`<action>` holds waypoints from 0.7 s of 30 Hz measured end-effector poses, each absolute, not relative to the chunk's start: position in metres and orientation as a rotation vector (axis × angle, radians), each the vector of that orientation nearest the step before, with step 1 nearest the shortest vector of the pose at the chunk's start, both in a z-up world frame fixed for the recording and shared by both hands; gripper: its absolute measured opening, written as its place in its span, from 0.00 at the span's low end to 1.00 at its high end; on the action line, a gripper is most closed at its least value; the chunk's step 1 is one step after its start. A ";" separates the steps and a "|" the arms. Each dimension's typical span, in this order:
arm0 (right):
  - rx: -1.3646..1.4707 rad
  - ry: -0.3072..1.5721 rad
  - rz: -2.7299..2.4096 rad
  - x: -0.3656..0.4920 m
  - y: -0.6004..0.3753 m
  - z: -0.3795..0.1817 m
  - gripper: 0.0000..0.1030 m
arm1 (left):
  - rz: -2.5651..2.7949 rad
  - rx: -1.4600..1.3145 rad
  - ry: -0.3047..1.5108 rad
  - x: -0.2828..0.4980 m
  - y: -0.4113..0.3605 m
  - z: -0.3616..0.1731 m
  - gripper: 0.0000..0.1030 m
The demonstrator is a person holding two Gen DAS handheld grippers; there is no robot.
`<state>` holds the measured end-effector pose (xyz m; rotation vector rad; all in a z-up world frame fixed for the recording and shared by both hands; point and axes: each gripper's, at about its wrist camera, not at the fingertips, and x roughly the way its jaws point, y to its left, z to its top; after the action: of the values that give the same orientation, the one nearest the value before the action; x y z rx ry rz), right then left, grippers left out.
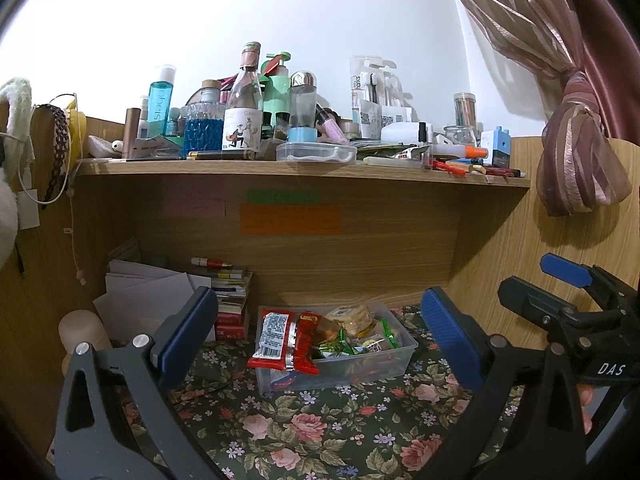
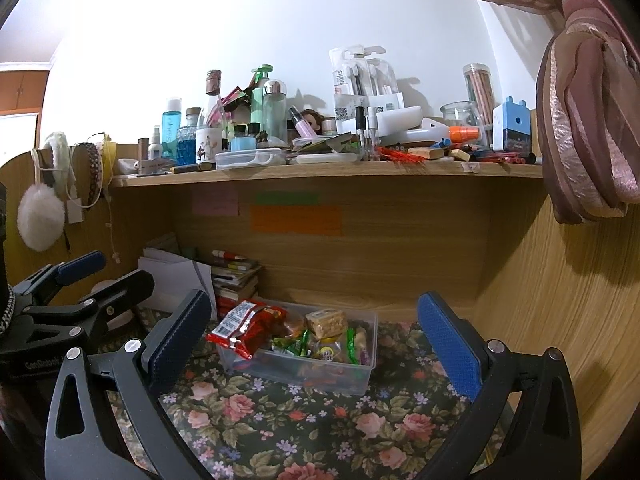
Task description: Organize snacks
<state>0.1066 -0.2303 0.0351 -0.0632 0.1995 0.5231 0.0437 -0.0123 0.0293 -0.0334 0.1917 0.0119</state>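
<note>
- The left gripper (image 1: 320,336) is seen low in the left wrist view, its blue-padded jaws spread wide apart with nothing held between them.
- The right gripper (image 2: 316,340) is likewise seen at the bottom of the right wrist view, jaws wide apart and empty; it also shows at the right edge of the left wrist view.
- Framed between both sets of jaws, at lower centre, a clear plastic bin (image 1: 400,354) rests on the floral-covered tabletop (image 1: 320,432).
- The bin is filled with snacks: a red packet (image 1: 280,340) lies across its left rim, a wrapped pale biscuit pack (image 1: 354,316) sits near the back, and green-wrapped pieces lie in the middle, though these are too small to identify.
- Left of the bin, a stack of books (image 2: 234,280) and white papers is seen.
- Across the upper middle, a wooden shelf (image 1: 304,176) is crowded with bottles and stationery.
</note>
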 end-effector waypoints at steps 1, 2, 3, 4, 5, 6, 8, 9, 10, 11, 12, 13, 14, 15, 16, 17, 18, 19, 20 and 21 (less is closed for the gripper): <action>-0.062 0.200 0.523 0.107 -0.230 0.035 1.00 | 0.012 -0.033 0.191 0.044 -0.012 0.029 1.00; -0.061 0.200 0.525 0.108 -0.231 0.034 1.00 | 0.014 -0.033 0.192 0.044 -0.012 0.029 1.00; -0.060 0.199 0.525 0.108 -0.231 0.034 1.00 | 0.013 -0.034 0.192 0.044 -0.012 0.029 1.00; -0.061 0.198 0.524 0.108 -0.231 0.034 1.00 | 0.011 -0.034 0.193 0.044 -0.013 0.029 1.00; -0.061 0.199 0.522 0.108 -0.230 0.034 1.00 | 0.010 -0.033 0.194 0.045 -0.013 0.029 1.00; -0.060 0.199 0.521 0.109 -0.230 0.033 1.00 | 0.009 -0.033 0.195 0.045 -0.014 0.029 1.00; -0.058 0.200 0.524 0.110 -0.231 0.033 1.00 | 0.011 -0.033 0.195 0.046 -0.015 0.029 1.00; -0.060 0.200 0.524 0.109 -0.231 0.033 1.00 | 0.012 -0.033 0.195 0.045 -0.015 0.029 1.00; -0.060 0.200 0.523 0.110 -0.230 0.033 1.00 | 0.016 -0.034 0.195 0.046 -0.016 0.029 1.00; -0.060 0.198 0.521 0.109 -0.231 0.033 1.00 | 0.016 -0.034 0.196 0.046 -0.016 0.029 1.00; -0.059 0.198 0.521 0.109 -0.231 0.033 1.00 | 0.016 -0.034 0.197 0.047 -0.017 0.029 1.00; -0.057 0.200 0.518 0.109 -0.230 0.033 1.00 | 0.016 -0.034 0.197 0.047 -0.017 0.029 1.00; -0.056 0.200 0.520 0.110 -0.230 0.033 1.00 | 0.015 -0.035 0.197 0.047 -0.017 0.029 1.00; -0.055 0.200 0.519 0.110 -0.230 0.032 1.00 | 0.015 -0.035 0.198 0.047 -0.018 0.029 1.00; -0.056 0.200 0.519 0.110 -0.230 0.032 1.00 | 0.019 -0.036 0.197 0.047 -0.018 0.029 1.00; -0.056 0.200 0.519 0.110 -0.230 0.032 1.00 | 0.016 -0.035 0.197 0.047 -0.017 0.029 1.00; -0.056 0.200 0.518 0.110 -0.230 0.032 1.00 | 0.013 -0.034 0.196 0.047 -0.016 0.029 1.00; -0.056 0.200 0.518 0.111 -0.230 0.032 1.00 | 0.014 -0.034 0.195 0.048 -0.017 0.029 1.00; -0.055 0.200 0.519 0.111 -0.230 0.032 1.00 | 0.018 -0.034 0.194 0.048 -0.018 0.029 1.00; -0.055 0.201 0.520 0.111 -0.230 0.032 1.00 | 0.020 -0.035 0.193 0.048 -0.019 0.029 1.00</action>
<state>0.1109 -0.2303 0.0322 -0.0546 0.2005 0.5199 0.0478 -0.0188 0.0289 -0.0346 0.1928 0.0199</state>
